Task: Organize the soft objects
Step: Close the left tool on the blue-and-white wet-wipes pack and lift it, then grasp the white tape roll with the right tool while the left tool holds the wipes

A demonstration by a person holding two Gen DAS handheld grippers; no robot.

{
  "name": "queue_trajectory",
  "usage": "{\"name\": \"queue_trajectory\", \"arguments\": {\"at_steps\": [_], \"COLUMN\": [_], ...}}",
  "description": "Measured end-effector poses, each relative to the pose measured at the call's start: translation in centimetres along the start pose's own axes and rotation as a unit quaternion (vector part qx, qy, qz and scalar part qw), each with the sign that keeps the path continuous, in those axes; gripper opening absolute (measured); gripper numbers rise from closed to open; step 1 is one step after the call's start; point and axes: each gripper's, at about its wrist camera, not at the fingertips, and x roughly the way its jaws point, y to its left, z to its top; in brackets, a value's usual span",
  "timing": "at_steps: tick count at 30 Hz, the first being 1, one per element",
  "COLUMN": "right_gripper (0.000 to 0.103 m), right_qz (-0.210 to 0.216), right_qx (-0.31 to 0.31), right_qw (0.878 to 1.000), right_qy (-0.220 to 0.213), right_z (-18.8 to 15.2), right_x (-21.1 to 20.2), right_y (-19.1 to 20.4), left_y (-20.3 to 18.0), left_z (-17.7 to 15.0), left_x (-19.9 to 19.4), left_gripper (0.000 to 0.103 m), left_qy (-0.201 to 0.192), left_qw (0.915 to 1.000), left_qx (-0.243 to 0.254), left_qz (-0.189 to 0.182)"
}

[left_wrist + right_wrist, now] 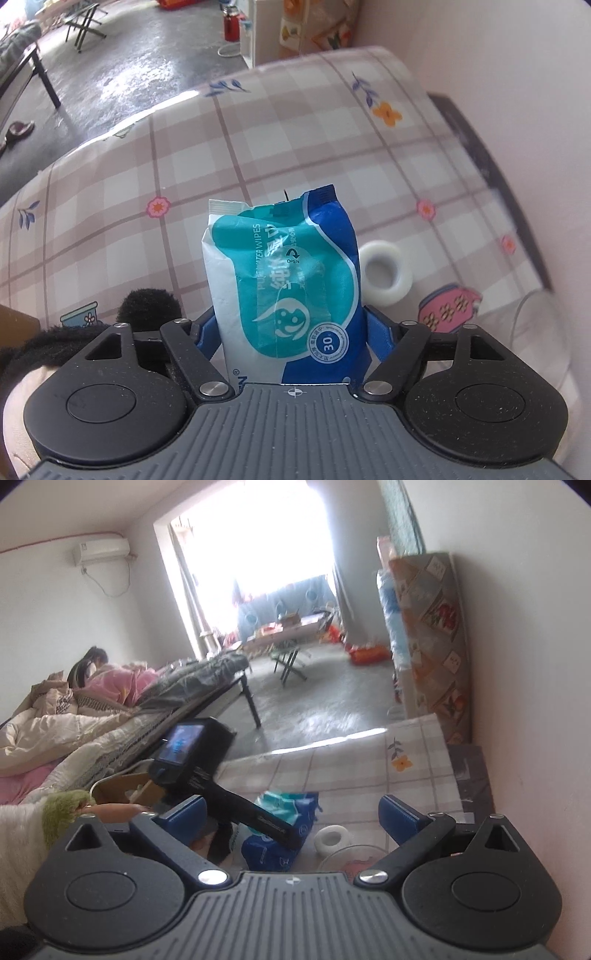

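Left tongs (286,325) straddle blue-teal wet wipes pack (284,291) on checked floral bench (258,147); whether pads press it, cannot tell. White tape roll (384,275) beside pack. Right tongs (291,812) spread wide, empty, above bench.

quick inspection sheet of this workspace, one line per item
surface: checked floral cloth covering the table
job's things: wipes pack between the left gripper's fingers; black fuzzy thing at the near left edge
clutter: white tape roll just right of the pack; clear glass dish near it
grippers: left gripper around the pack, pads close to its sides, contact unclear; right gripper open, holding nothing
cables: white cable on the floor by a red bottle
surroundings: bed with a person lying on it, folding table, bright window
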Motion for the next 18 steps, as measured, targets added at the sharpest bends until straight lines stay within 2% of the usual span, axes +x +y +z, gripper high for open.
{"name": "queue_trajectory", "arguments": {"at_steps": [4, 7, 9, 13, 16, 18], "right_gripper": [0.088, 0.075, 0.064, 0.057, 0.053, 0.047], "right_qz": [0.018, 0.012, -0.008, -0.032, -0.047, -0.051], "right_qx": [0.015, 0.013, 0.012, 0.004, -0.017, -0.027], "right_qw": [0.997, 0.991, 0.985, 0.967, 0.954, 0.947], "right_qy": [0.067, 0.129, 0.175, 0.253, 0.295, 0.317], "right_z": [2.2, 3.2, 3.3, 3.1, 2.6, 2.1], "right_x": [4.0, 8.1, 11.1, 16.6, 19.8, 21.5], "right_y": [-2.0, -3.0, -3.8, -5.1, -5.1, -5.2], "left_y": [1.5, 3.0, 3.8, 4.7, 4.7, 4.5], "left_z": [0.2, 0.2, 0.2, 0.2, 0.3, 0.3], "left_x": [-1.0, -1.5, -1.8, -2.1, -2.0, -1.9], "left_gripper": [0.075, 0.075, 0.075, 0.075, 0.075, 0.075], "left_qy": [-0.021, -0.036, -0.046, -0.058, -0.06, -0.06], "left_qw": [0.9986, 0.9952, 0.9925, 0.9891, 0.9887, 0.989], "left_qx": [-0.037, -0.069, -0.088, -0.104, -0.105, -0.103], "left_qz": [-0.032, -0.06, -0.071, -0.086, -0.088, -0.088]}}
